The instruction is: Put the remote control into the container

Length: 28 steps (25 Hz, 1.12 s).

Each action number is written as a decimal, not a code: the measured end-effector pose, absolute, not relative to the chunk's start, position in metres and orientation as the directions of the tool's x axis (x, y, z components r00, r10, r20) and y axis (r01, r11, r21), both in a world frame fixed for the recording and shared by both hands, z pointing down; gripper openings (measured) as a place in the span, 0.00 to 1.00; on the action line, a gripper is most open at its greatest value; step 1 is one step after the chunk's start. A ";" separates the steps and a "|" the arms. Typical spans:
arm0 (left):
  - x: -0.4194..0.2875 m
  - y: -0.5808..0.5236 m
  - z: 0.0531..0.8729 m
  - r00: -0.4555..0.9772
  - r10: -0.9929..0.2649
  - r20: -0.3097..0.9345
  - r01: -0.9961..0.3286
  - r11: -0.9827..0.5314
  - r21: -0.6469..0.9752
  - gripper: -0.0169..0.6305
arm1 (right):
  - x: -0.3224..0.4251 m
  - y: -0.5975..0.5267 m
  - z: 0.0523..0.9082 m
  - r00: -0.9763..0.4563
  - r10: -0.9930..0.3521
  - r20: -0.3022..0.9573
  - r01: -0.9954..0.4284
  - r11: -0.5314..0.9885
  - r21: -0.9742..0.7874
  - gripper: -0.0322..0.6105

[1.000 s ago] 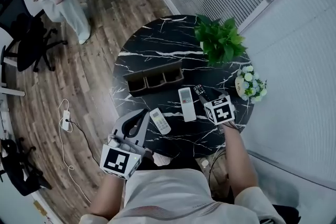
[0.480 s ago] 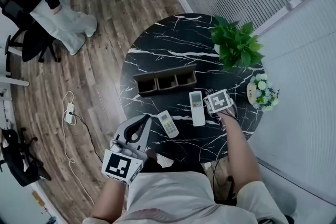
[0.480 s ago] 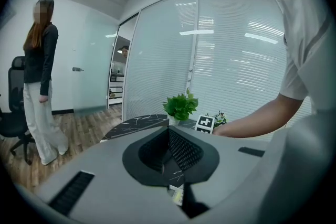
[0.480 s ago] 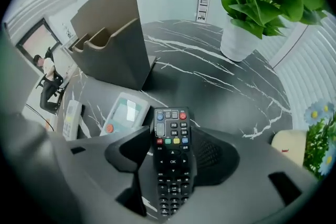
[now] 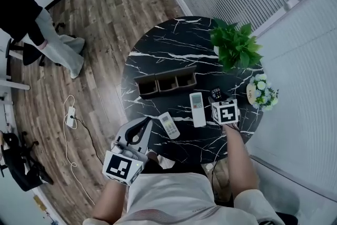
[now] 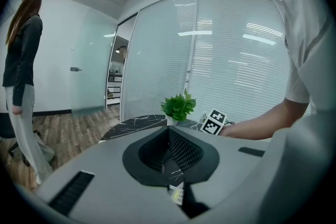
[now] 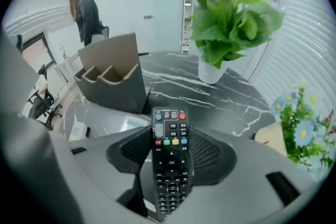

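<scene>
Black remote control (image 7: 170, 165), buttons up, lies lengthwise between the jaws of the right gripper (image 7: 170, 134). The jaws have just been closing, and their pads meet its long edges. On the black marbled table (image 7: 210, 94) beyond: compartmented container (image 7: 113, 84) far left, potted plant (image 7: 231, 18) far right, flowers (image 7: 307, 128) near right.

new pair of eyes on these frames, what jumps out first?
The black remote control sits between the jaws of the right hand-held gripper, which have just been closing on it, at the right side of the round marble table. Behind the long white remote and the smaller white remote lying mid-table stands the three-compartment container. A green potted plant marks the far edge.
</scene>
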<state>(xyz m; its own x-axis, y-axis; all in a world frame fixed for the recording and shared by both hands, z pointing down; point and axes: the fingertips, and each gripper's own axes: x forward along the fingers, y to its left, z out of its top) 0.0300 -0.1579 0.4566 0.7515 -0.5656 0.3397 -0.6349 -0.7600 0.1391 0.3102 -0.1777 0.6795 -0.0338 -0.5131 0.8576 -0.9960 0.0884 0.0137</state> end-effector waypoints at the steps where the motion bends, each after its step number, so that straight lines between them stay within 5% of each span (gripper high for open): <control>1: 0.030 -0.157 0.456 0.752 -0.564 0.341 -0.633 -0.762 0.137 0.04 | 0.312 -0.176 0.669 -0.021 -0.556 0.831 -0.998 0.065 0.018 0.41; 12: 0.033 -0.147 0.447 0.767 -0.548 0.333 -0.615 -0.777 0.138 0.04 | 0.311 -0.152 0.569 0.074 -0.842 0.535 -0.997 -0.063 0.039 0.40; 17: 0.025 -0.149 0.445 0.763 -0.560 0.323 -0.627 -0.763 0.157 0.04 | 0.286 -0.181 0.502 -0.010 -0.953 0.304 -0.994 -0.023 -0.105 0.40; 28: -0.010 -0.161 0.454 0.719 -0.611 0.332 -0.685 -0.705 0.186 0.04 | 0.237 -0.266 0.469 -0.082 -0.991 0.103 -0.968 0.055 -0.244 0.41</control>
<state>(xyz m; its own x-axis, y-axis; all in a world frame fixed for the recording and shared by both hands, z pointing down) -0.0103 -0.1613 0.4540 0.7187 -0.6108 0.3324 -0.6848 -0.7045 0.1860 0.2370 -0.2663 0.4691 -0.0822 -0.9913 0.1025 -0.9681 0.0550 -0.2443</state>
